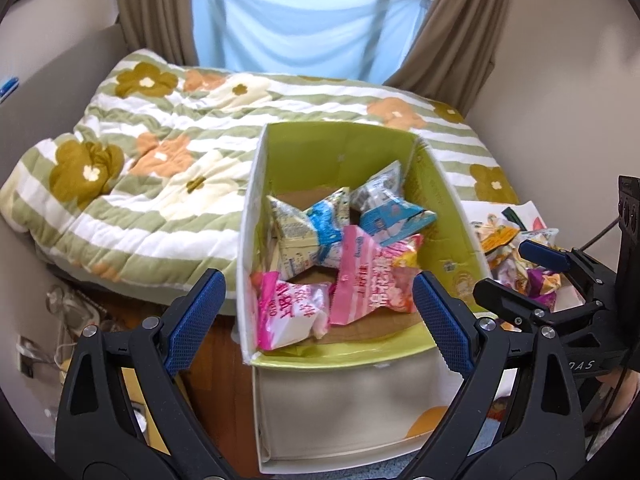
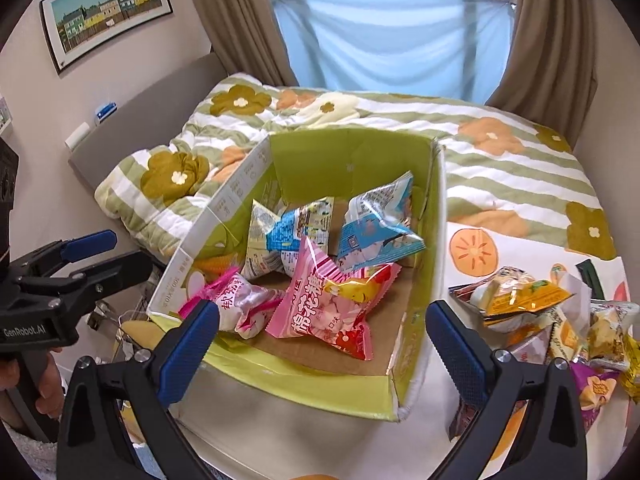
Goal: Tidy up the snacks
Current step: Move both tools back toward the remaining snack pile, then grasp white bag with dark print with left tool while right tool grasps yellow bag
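Snacks in crinkly foil packets — two pink marshmallow bags (image 2: pixel 324 304) and several pale blue-and-cream pouches (image 2: pixel 376 224) — already lie in the open green-lined cardboard box (image 2: pixel 356 148), which sits at the near edge of the bed. More packets, a loose heap of orange, yellow and purple ones (image 2: pixel 560 320), wait just beside the box on its right, on a white cloth printed with orange fruit (image 2: pixel 472 252). My right gripper (image 2: pixel 320 344) hovers over the box's near rim with its blue pads spread wide and nothing between them; my left gripper (image 1: pixel 320 316) is also spread and empty, above the box's near left corner. Beyond lies a quilt striped green and white with big flowers (image 1: pixel 160 152). I judge the next step is reaching for the heap — and the risk there is pinching a slick, puffed bag by one corner so it slips out, or dragging neighbours off the cloth. The box's light wall could also be knocked askew if a finger clips it.
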`<action>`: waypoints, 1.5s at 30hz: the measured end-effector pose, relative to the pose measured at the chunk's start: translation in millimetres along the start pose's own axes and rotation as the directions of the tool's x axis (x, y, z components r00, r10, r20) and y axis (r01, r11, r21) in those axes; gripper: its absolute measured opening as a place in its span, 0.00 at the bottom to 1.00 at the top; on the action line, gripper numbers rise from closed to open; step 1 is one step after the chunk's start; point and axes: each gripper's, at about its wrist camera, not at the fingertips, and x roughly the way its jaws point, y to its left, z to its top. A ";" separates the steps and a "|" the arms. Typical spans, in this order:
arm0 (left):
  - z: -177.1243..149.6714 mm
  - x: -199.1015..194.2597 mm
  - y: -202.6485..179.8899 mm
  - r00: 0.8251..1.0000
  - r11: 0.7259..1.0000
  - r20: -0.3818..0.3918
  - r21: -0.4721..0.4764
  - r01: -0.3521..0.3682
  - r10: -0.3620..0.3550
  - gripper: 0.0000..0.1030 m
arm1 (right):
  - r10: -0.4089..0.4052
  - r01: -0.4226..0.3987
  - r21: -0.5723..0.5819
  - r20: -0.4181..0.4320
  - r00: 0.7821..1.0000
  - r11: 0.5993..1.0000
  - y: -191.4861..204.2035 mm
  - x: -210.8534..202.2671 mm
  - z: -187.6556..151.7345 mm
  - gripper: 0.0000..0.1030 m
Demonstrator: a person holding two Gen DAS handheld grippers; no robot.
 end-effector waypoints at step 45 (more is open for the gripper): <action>-62.2 123.3 -342.1 0.985 0.858 -0.123 0.512 -0.044 0.124 0.91 | -0.278 0.278 0.070 -0.013 0.960 0.958 -327.6 -140.2 -111.7 1.00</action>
